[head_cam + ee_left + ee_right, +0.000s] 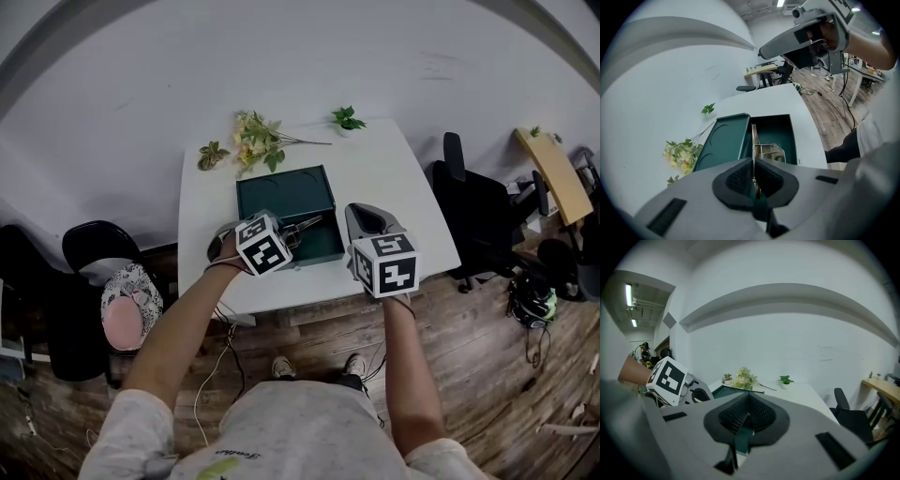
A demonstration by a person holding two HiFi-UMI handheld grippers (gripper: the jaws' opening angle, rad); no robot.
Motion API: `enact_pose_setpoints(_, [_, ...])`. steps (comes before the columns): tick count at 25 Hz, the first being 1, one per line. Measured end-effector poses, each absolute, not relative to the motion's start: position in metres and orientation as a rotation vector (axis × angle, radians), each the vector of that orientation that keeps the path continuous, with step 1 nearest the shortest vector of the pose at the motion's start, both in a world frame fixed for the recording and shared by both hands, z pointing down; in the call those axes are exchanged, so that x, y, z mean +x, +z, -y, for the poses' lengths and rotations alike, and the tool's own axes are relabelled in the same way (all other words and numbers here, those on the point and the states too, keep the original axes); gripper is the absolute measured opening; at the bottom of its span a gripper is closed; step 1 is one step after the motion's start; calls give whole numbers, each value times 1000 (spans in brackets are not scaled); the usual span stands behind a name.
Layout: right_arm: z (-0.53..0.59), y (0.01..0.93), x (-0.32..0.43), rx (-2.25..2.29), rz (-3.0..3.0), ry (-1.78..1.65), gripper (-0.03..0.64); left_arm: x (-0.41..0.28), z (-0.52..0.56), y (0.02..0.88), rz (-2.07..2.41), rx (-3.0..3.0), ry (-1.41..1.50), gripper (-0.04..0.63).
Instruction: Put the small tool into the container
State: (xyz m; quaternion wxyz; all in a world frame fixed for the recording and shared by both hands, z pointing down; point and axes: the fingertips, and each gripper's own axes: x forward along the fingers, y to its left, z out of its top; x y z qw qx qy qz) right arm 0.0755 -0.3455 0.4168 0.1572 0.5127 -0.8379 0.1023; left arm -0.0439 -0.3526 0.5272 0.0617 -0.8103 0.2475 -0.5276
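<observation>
The left gripper [753,177] pinches the small tool [766,152] tightly, over the open container [776,129] below its tips. The right gripper [747,416] is closed, empty. Released tilted, the tool may strike the edge and bounce outside.

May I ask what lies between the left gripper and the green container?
The small metal tool: the left gripper is shut on it, and it juts out over the open container, as the left gripper view shows.
</observation>
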Motion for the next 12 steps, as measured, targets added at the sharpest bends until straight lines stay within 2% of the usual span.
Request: enact_pose_setpoints(12, [356, 427, 72, 1481, 2373, 307, 5, -42, 365, 544, -675, -2384, -1674, 5])
